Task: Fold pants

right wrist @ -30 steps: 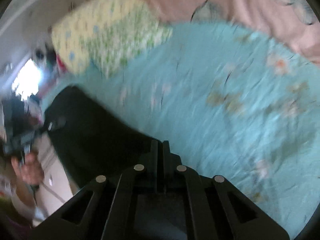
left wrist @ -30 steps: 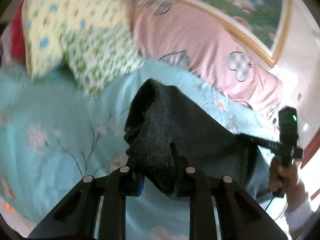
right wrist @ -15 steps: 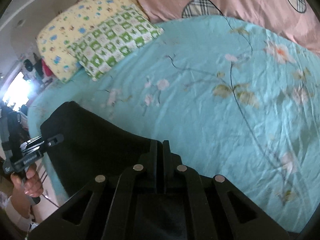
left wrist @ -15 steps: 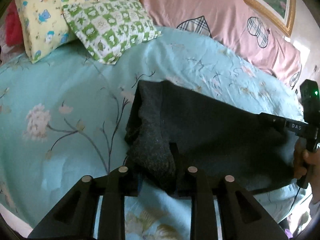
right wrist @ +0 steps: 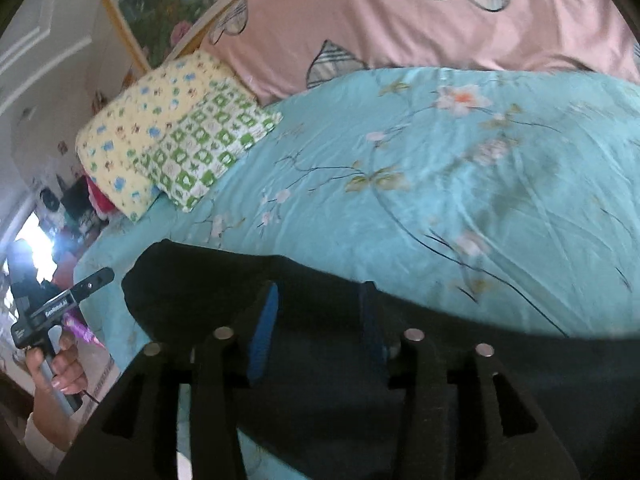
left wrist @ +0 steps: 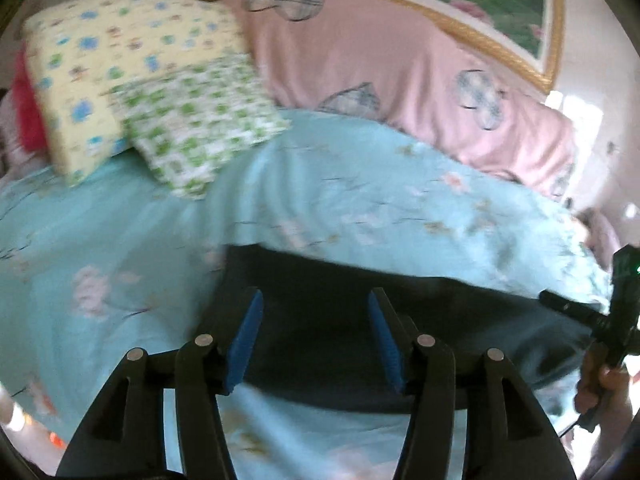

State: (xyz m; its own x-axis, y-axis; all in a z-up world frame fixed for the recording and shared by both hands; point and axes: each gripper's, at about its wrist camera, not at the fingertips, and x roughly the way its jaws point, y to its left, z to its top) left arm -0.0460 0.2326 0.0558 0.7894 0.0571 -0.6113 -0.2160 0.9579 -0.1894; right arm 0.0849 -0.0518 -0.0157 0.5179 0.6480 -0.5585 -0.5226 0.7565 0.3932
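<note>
Now both my grippers, left (left wrist: 316,340) and right (right wrist: 318,328), stand wide open over the pants (left wrist: 420,320), gripping nothing. The pants lie flat at the near edge of the bed (right wrist: 460,184). Soft, limp, light knit I judge; pinch corners at the edge.
</note>
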